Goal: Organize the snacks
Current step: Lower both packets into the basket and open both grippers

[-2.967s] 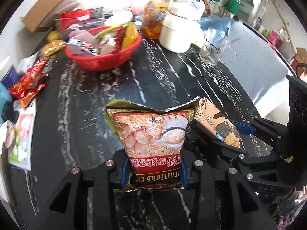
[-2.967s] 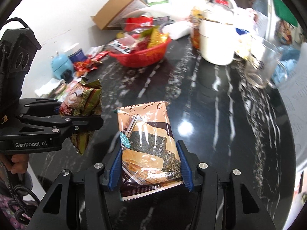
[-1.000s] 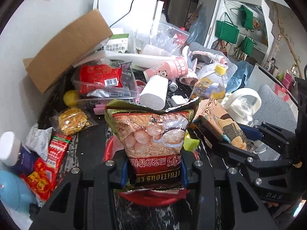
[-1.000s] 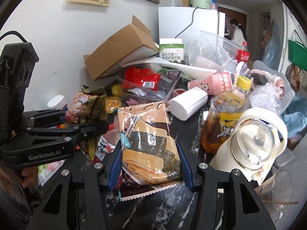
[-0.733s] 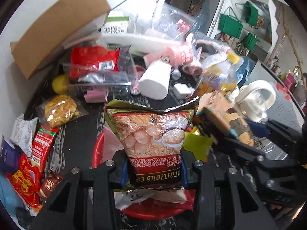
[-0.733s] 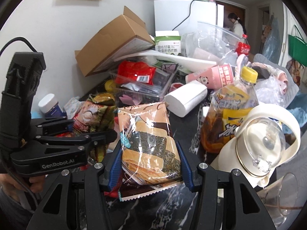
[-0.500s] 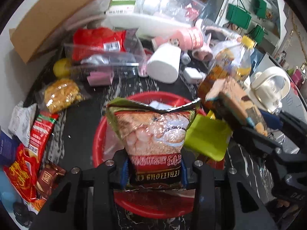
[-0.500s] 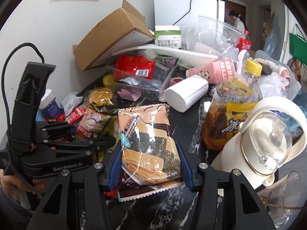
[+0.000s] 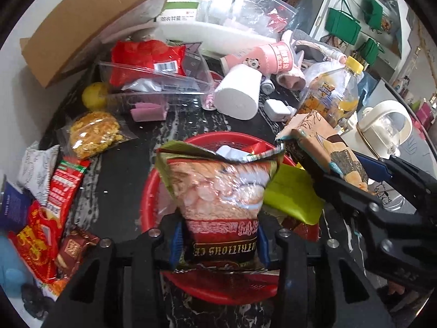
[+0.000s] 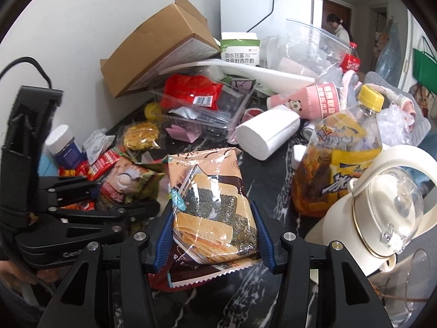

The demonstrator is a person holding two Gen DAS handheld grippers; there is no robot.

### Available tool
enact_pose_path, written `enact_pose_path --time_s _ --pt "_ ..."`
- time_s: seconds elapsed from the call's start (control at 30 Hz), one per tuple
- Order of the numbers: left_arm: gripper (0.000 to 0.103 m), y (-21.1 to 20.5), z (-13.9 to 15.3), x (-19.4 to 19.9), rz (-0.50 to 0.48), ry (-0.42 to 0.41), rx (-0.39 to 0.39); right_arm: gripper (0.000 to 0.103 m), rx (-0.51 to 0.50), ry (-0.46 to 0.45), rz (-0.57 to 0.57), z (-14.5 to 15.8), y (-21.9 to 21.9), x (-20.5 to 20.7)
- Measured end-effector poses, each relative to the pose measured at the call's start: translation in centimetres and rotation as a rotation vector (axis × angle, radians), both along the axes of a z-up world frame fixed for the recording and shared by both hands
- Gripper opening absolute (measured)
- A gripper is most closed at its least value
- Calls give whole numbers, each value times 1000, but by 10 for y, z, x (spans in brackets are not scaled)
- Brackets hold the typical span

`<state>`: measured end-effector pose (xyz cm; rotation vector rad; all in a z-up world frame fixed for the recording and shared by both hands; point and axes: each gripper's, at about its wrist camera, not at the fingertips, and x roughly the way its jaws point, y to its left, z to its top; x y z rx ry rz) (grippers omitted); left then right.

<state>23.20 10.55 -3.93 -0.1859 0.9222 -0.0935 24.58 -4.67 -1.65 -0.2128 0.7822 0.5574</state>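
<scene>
My left gripper [image 9: 217, 242] is shut on a green and red cereal snack bag [image 9: 218, 191] and holds it over the red basket [image 9: 148, 199], which holds a lime-green packet [image 9: 295, 194] and other snacks. My right gripper [image 10: 213, 235] is shut on a brown seaweed cracker pack [image 10: 210, 199]. That pack also shows in the left wrist view [image 9: 319, 145], just right of the basket. The left gripper and its bag [image 10: 123, 183] show at the left of the right wrist view.
Loose snacks [image 9: 54, 202] lie left of the basket on the black marble table [image 9: 117, 169]. Behind stand a clear tray with a red bag [image 9: 147, 57], a cardboard box [image 9: 87, 19], a paper roll [image 9: 237, 95], an orange drink bottle [image 10: 338, 158] and a cream kettle [image 10: 382, 207].
Both grippers have moved forward from the open table to the basket with their packs. In the last half second the left gripper has tipped down over the basket.
</scene>
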Motion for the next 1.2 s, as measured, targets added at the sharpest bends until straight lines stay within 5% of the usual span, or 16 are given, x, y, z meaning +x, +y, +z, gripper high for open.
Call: enact_pose_path --time_s 0.17,0.8,1.2 --pt "63 0 8 -5 23 -31 54 52 -28 16 -12 -5 5 5" --pt "63 26 15 -8 26 -29 -26 53 -109 49 16 -18 33 8" --pt "63 22 7 -4 6 -29 -61 67 -94 49 80 -14 35 -3"
